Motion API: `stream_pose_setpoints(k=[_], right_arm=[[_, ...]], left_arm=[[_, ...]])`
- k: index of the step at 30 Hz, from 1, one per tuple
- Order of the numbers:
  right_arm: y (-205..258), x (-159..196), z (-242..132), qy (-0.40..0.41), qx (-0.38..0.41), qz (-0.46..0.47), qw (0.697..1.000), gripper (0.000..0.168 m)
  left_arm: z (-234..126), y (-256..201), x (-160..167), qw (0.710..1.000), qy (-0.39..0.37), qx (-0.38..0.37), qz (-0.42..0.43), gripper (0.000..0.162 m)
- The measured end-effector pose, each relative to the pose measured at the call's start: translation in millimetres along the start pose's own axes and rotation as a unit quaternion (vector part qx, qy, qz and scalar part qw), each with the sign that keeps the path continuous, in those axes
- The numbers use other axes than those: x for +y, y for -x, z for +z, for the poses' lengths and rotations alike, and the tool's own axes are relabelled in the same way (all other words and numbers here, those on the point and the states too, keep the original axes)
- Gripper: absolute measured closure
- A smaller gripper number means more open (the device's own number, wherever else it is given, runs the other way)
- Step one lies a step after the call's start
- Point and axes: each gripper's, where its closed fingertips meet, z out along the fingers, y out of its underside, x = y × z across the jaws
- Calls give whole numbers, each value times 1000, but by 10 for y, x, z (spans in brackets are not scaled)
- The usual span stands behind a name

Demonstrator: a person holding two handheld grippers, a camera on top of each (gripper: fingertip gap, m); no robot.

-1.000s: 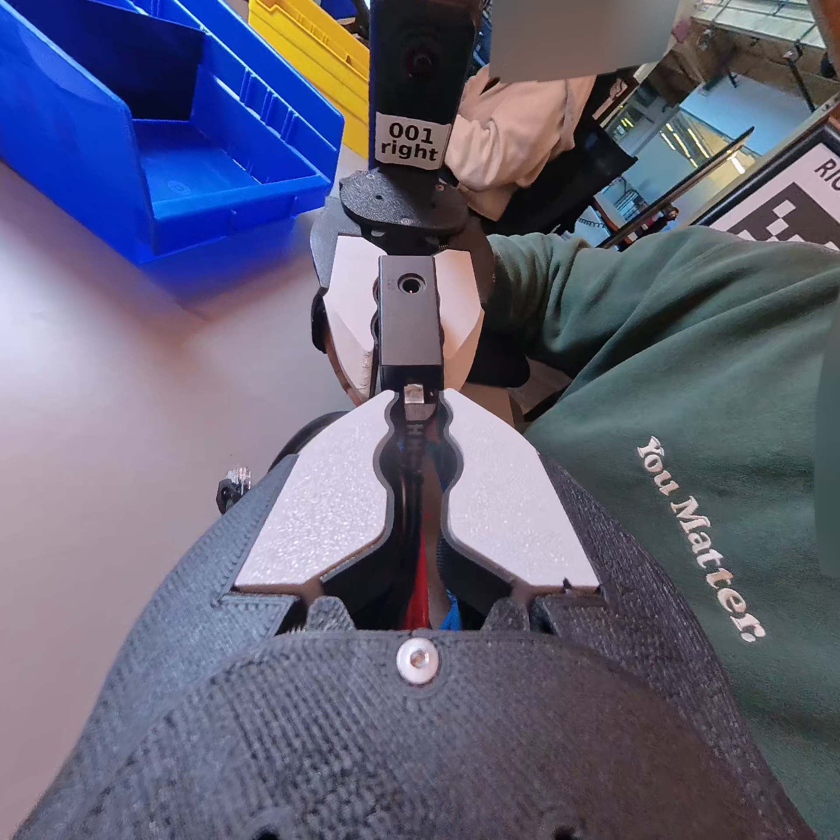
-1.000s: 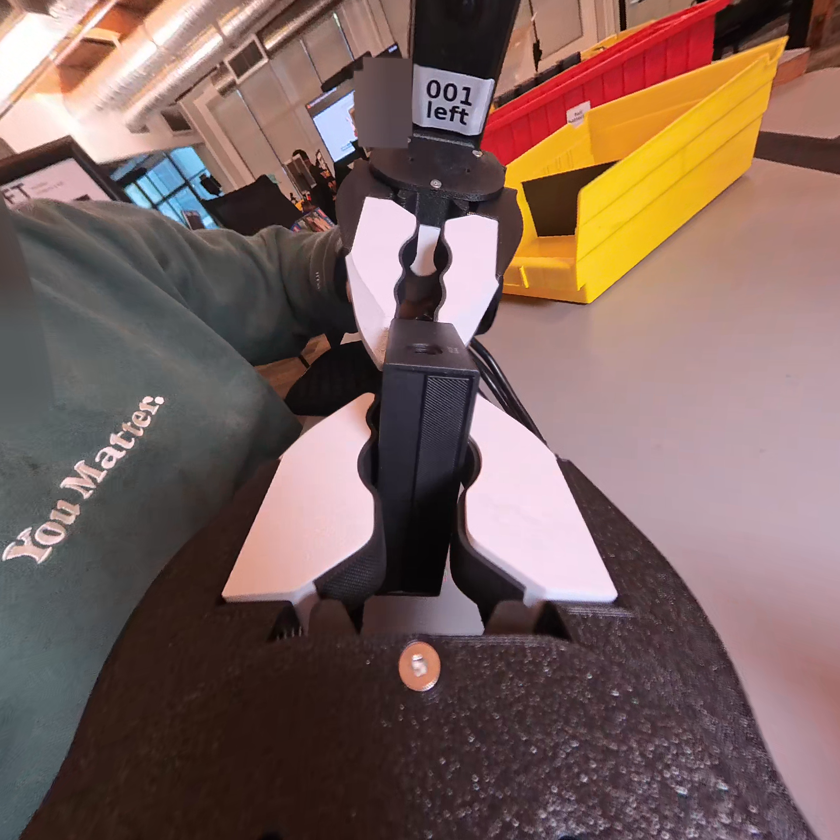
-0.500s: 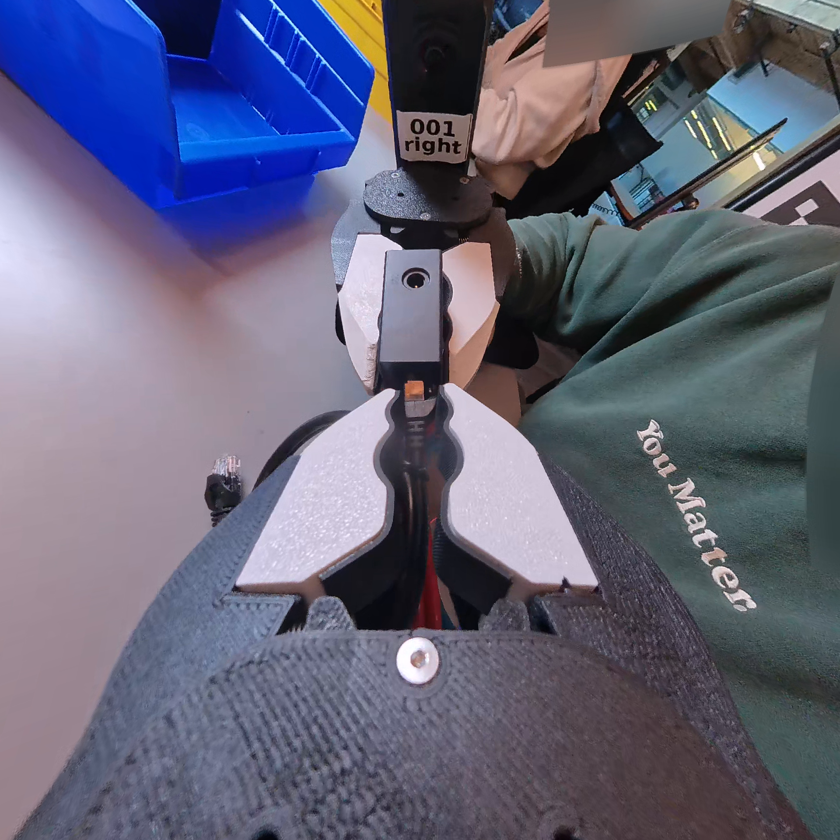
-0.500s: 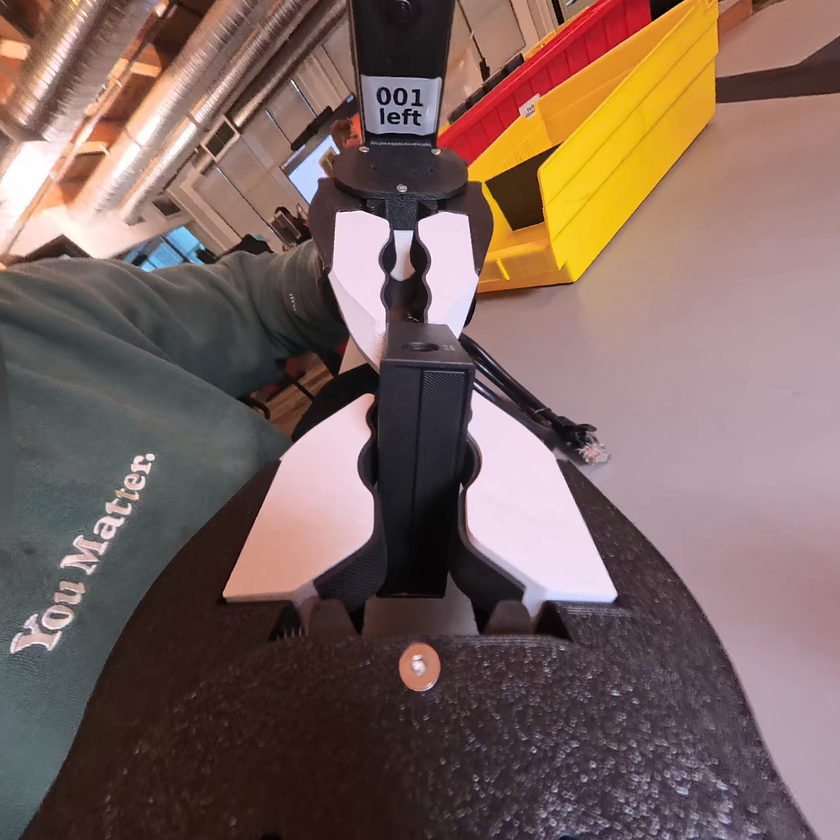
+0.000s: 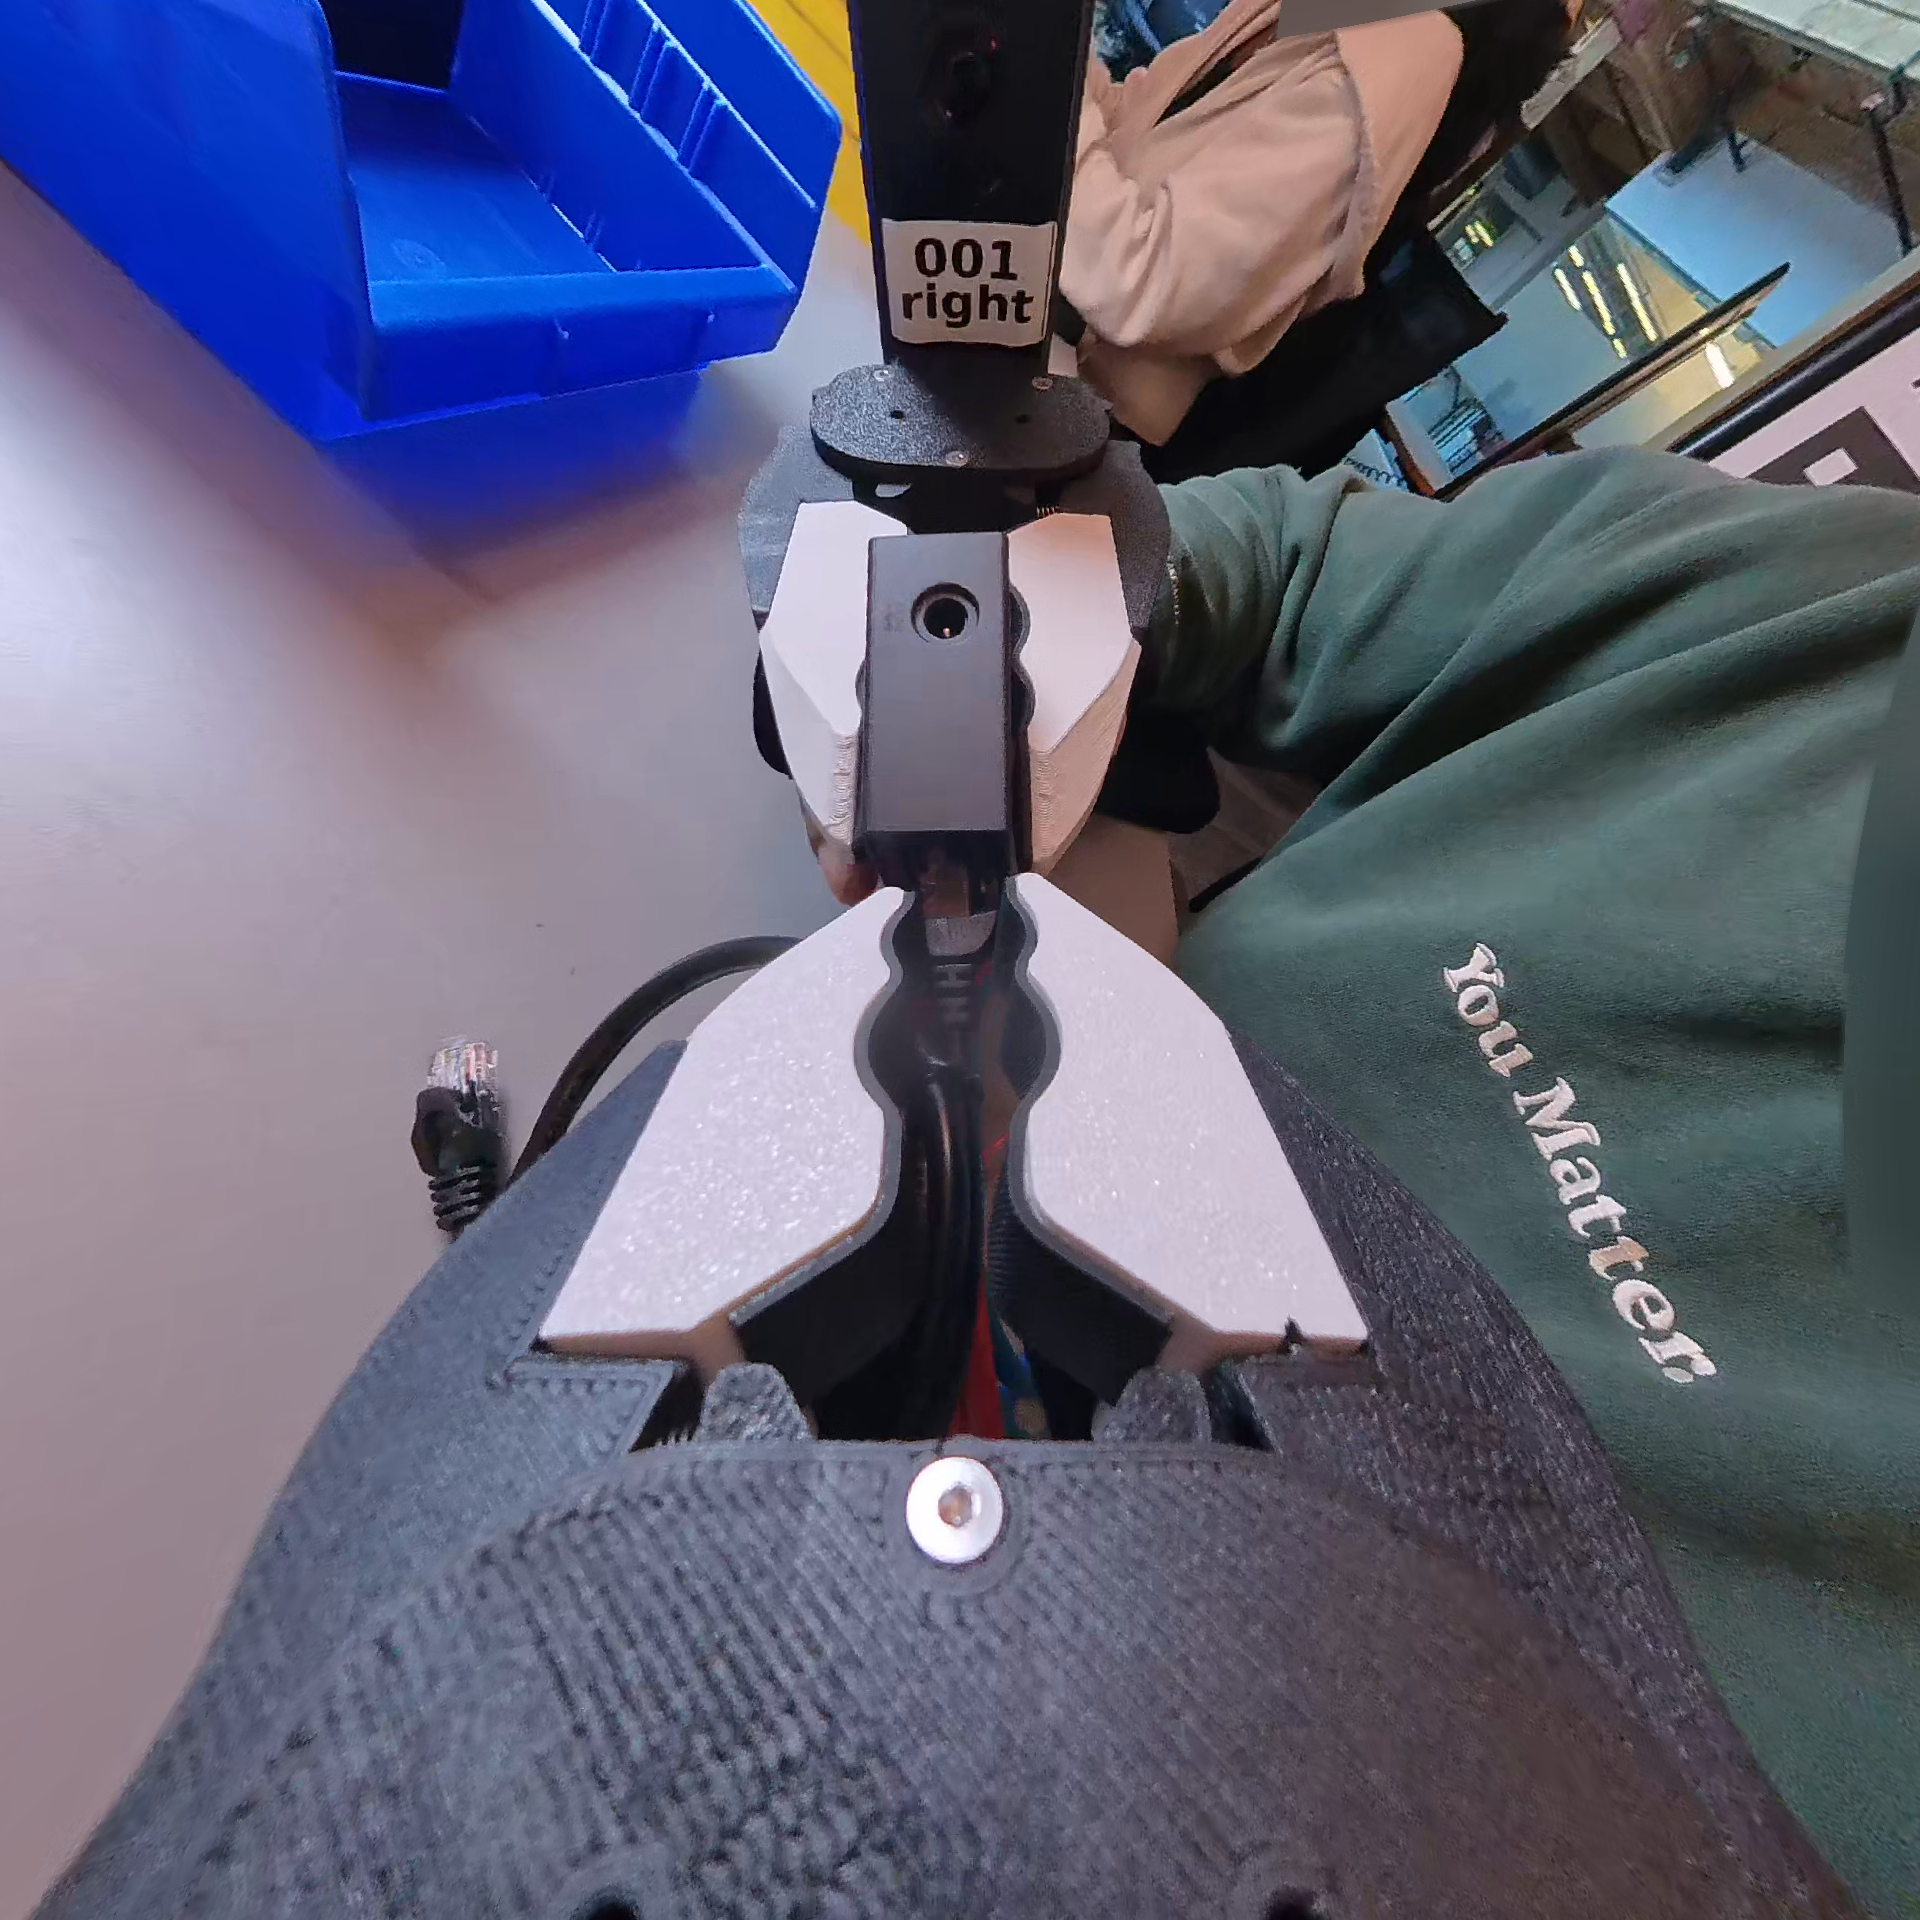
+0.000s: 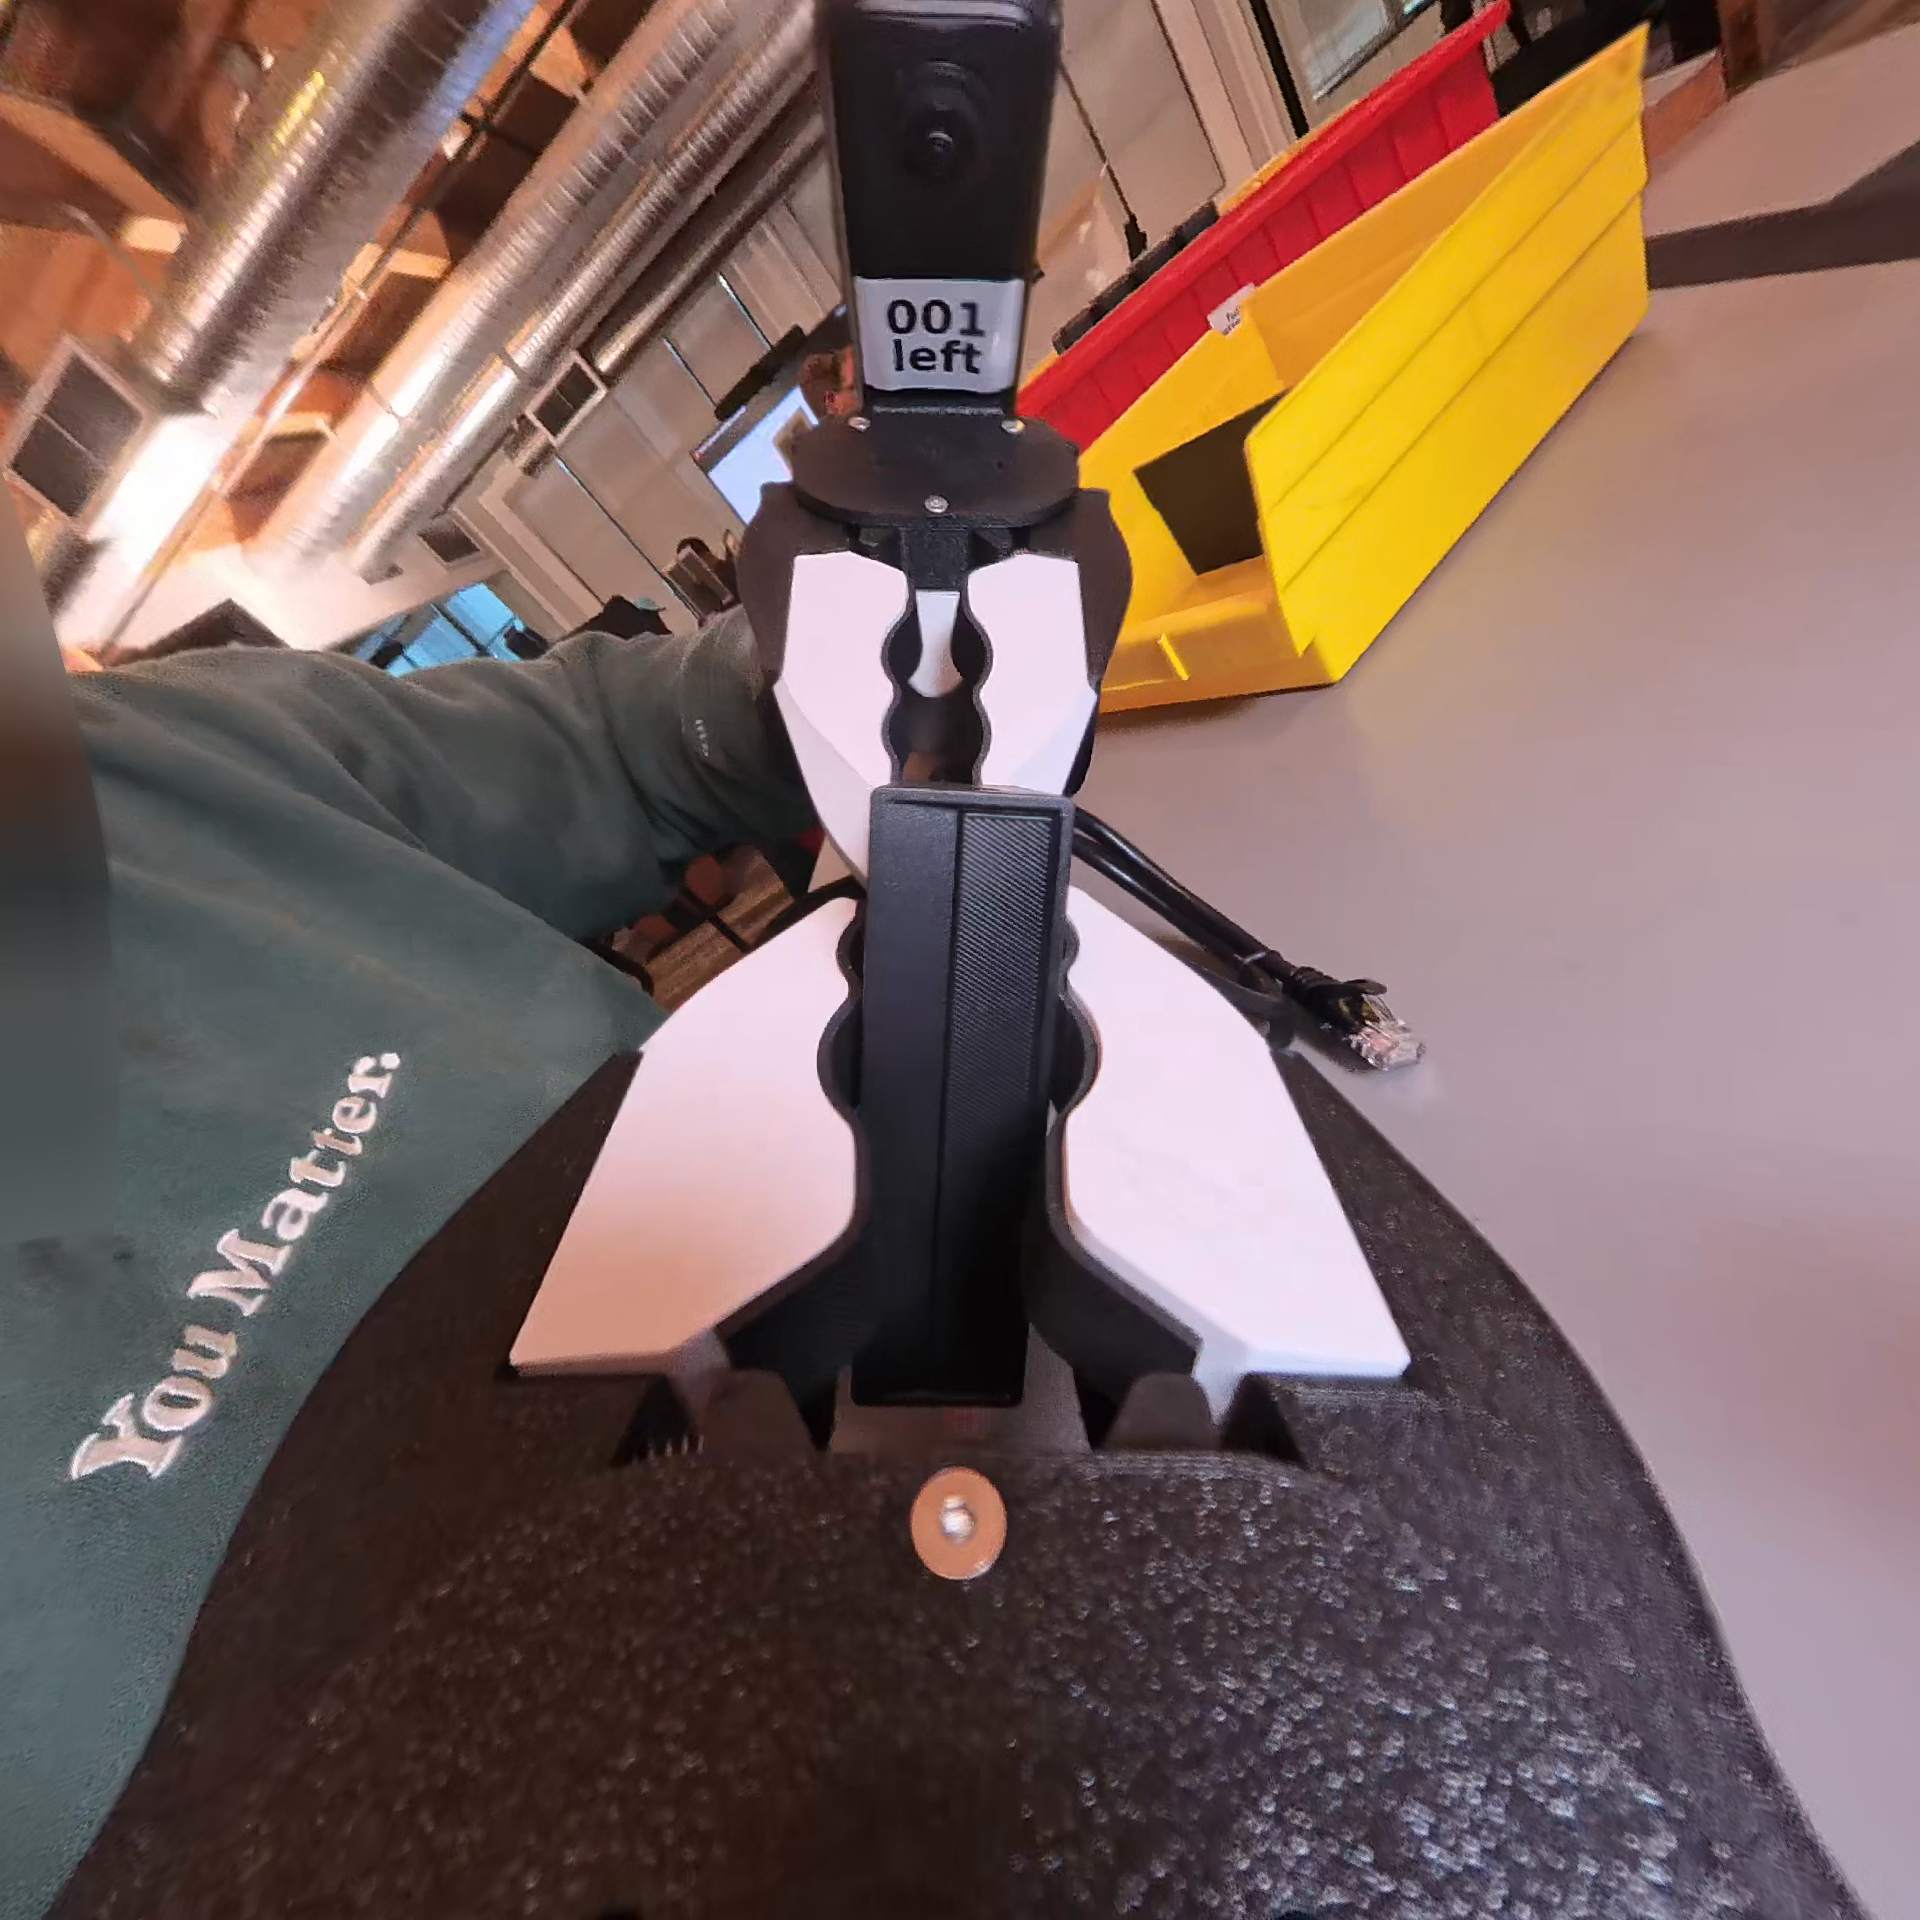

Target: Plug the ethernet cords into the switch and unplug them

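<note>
Seating the ethernet plug in the switch
Left tongs (image 5: pixel 956 935) are clamping the ethernet cord (image 5: pixel 951 1049); right tongs (image 6: pixel 961 997) are gripping the switch (image 6: pixel 961 1039). Off-axis pushing could be jamming the plug.

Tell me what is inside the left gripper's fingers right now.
The left gripper is shut on a black ethernet cord, its plug end at the switch held by the right gripper. Whether the plug is seated is hidden.
</note>
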Motion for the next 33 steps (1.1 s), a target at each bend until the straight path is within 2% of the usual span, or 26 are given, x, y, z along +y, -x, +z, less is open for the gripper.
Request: stream_pose_setpoints(k=[7, 13, 20, 25, 33], right_arm=[[36, 14, 28, 37, 21, -106, 993, 131], [98, -14, 11, 21, 10, -110, 994, 136], [137, -35, 11, 8, 4, -121, 993, 136], [158, -47, 3, 5, 18, -162, 987, 137], [137, -67, 5, -11, 44, -180, 983, 137]], left_arm=[[24, -67, -2, 999, 2, -26, 47, 148], [9, -106, -49, 991, -2, -63, 122, 147], [-7, -136, -70, 993, -25, -48, 102, 148], [5, -137, -73, 996, -29, -47, 76, 148], [-5, -87, -71, 991, -24, -76, 107, 149]])
